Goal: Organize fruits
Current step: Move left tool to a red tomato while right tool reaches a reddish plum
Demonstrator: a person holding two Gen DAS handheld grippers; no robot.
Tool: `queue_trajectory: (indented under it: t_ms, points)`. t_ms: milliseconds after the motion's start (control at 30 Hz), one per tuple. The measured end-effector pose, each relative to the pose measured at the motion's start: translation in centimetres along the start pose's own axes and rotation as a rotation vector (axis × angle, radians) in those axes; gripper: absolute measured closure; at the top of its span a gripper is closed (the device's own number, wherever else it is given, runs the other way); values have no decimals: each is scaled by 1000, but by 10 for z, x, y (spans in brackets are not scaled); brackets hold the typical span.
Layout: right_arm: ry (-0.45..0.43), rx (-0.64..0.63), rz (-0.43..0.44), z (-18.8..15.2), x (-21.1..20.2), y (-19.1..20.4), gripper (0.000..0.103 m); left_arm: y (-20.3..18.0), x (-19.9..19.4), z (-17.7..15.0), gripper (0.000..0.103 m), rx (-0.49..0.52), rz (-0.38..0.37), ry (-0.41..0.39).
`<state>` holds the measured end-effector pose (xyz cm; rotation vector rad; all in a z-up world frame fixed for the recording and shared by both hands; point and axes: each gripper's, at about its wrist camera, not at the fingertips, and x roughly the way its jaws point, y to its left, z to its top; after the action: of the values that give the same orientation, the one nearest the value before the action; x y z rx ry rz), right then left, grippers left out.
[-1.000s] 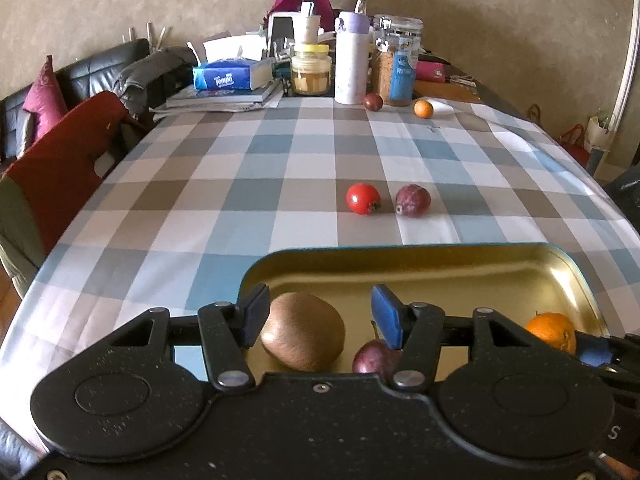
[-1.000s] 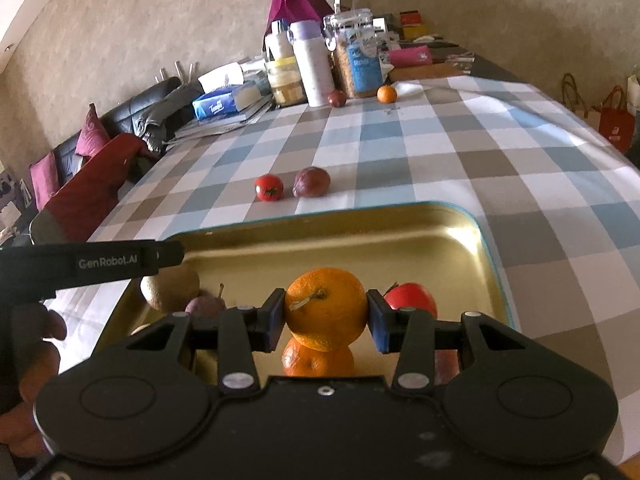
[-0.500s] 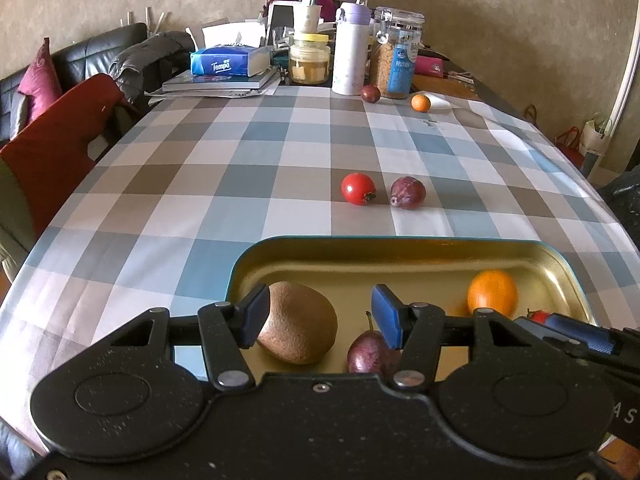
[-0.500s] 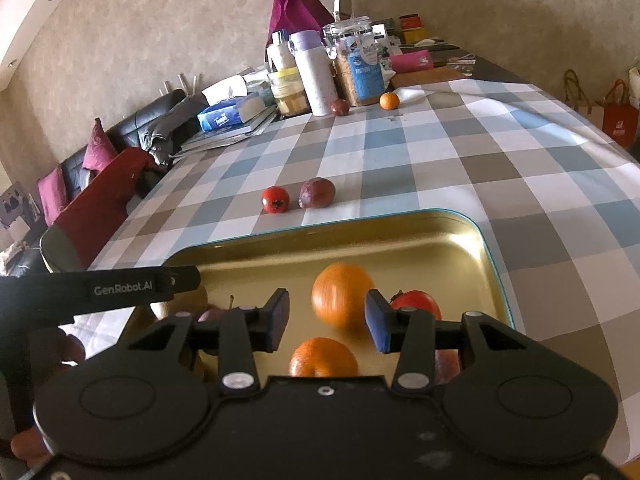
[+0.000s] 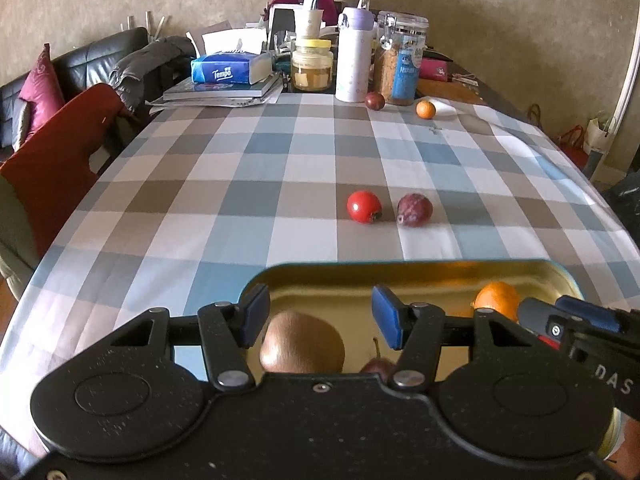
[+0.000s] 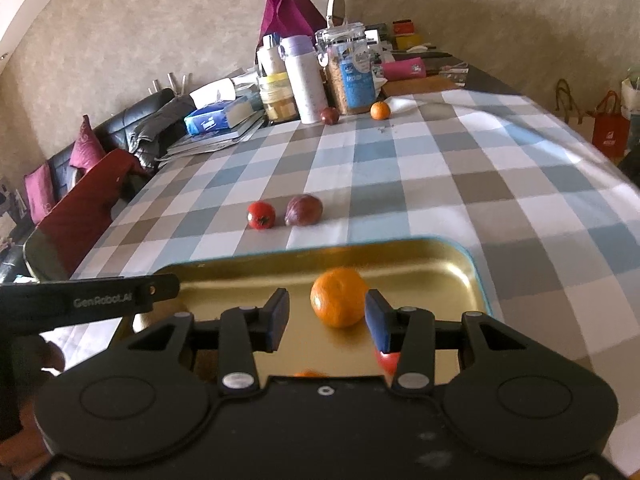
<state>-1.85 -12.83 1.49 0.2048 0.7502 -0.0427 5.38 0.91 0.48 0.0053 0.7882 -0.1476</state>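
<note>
A gold tray sits at the table's near edge. In it lie a brown kiwi, a dark plum, an orange and a red fruit, half hidden. My left gripper is open and empty above the kiwi. My right gripper is open, just behind the orange. On the cloth beyond the tray lie a red tomato and a purple passion fruit. Far back lie a dark fruit and a small orange.
Jars, a white bottle, a tissue pack and books crowd the table's far end. A red chair and black sofa stand at the left. Bags sit on the floor at the right.
My right gripper opened and let go of the orange, which now lies in the tray. Both grippers rose and drew back a little.
</note>
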Motion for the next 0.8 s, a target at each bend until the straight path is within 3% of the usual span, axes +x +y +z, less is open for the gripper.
queue_trajectory:
  t_ms: [433,800]
  points:
    - [5,3,-30,58,35,-1,57,6,15,44,41,-46,-23,-2]
    - [63,15,-69,95,89,1,57,7,50,59,41,-74,-18,76]
